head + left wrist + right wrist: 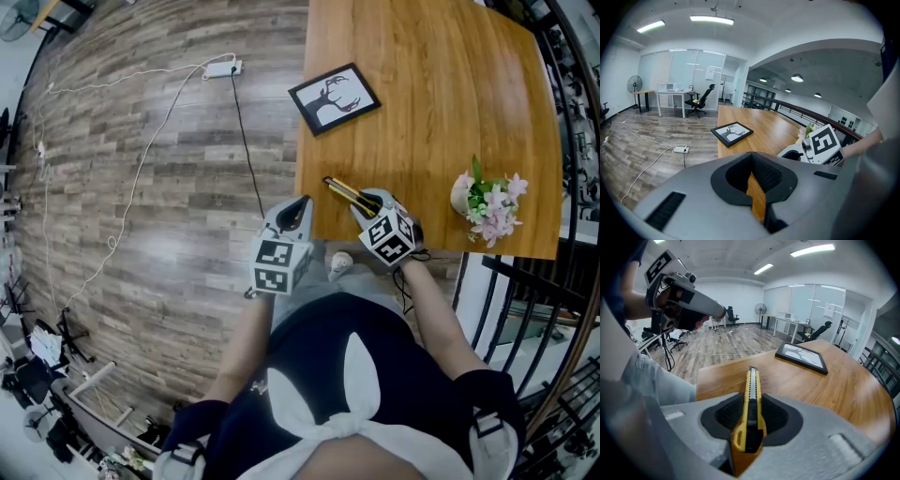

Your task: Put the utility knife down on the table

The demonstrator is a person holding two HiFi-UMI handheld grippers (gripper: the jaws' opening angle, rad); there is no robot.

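We see the right gripper (364, 202) clamped on the utility knife (347, 194), pads pressing its yellow body from both sides. In the right gripper view the utility knife (751, 404) sits dead centre between the jaws of the right gripper (751, 420). Its butt end is low in the grip and the black slider track faces up. The front end sticks out past the fingertips toward 12 o'clock.

In the head view that free end points to about 10 o'clock from the gripper. The knife is over the near left corner of the wooden table (431, 94). We cannot tell whether it touches the wood.

The left gripper (299, 208) is at 9 o'clock of the right one, near it, by the table's left edge. Its own view shows the left gripper (755, 185) with jaws a narrow slit apart, nothing between, only table wood behind. The right gripper (793, 153) shows there at 3 o'clock.

The framed deer picture (334, 98) lies flat on the table at 12 o'clock of the knife, well apart. The pot of pink flowers (487, 202) stands at 3 o'clock of the knife. A white power strip (223, 67) lies on the floor at 11 o'clock.
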